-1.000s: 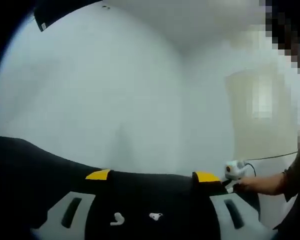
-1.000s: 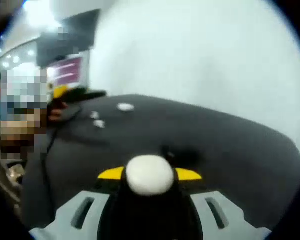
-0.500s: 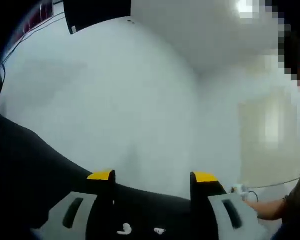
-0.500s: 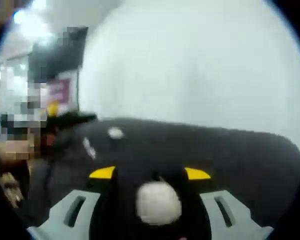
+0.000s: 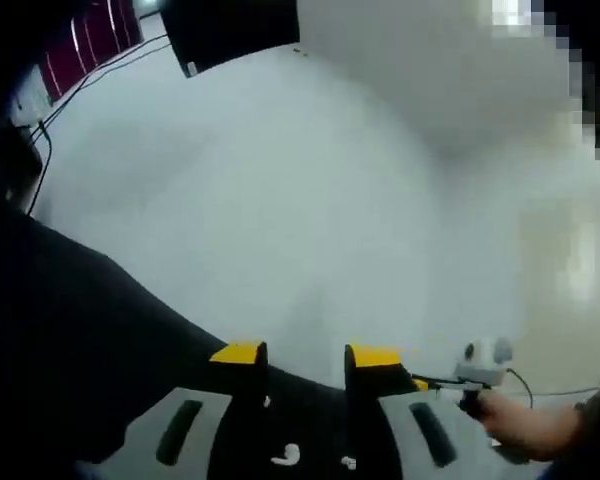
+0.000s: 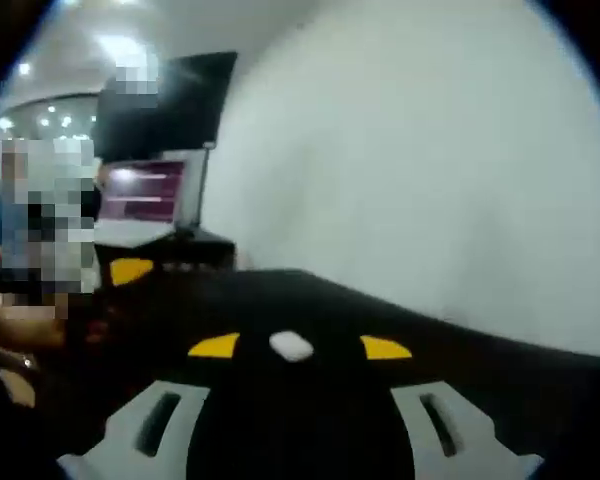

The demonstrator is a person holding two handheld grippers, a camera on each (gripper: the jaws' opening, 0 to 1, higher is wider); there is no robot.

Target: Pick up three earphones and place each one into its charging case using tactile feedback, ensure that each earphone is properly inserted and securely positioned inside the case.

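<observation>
Left gripper view: left tool [image 5: 305, 358] rises from the bottom, yellow-tipped jaws set narrow with a clear gap, nothing held. Between and below the jaws, on the black surface [image 5: 70, 340], lies a white earphone [image 5: 285, 457]; a second small white earphone [image 5: 349, 462] sits just beside it by the right jaw. Both blurred. Far right, the right tool [image 5: 480, 362] comes in, gripped by a person's hand [image 5: 515, 428], a thin cable trailing off it. White wall behind, dark screen [image 5: 230, 30] at top.

Right gripper view: right tool [image 6: 300, 347] has its yellow tips standing wide apart, jaws closed on nothing. A white oval charging case [image 6: 291, 346] lies on the black surface [image 6: 460, 370] in line with the gap between the tips, touching neither jaw as far as the blur lets me tell. At left, a yellow tip of the left tool [image 6: 130, 270] shows low above the surface. Laptop [image 6: 145, 200] with lit screen behind it.
</observation>
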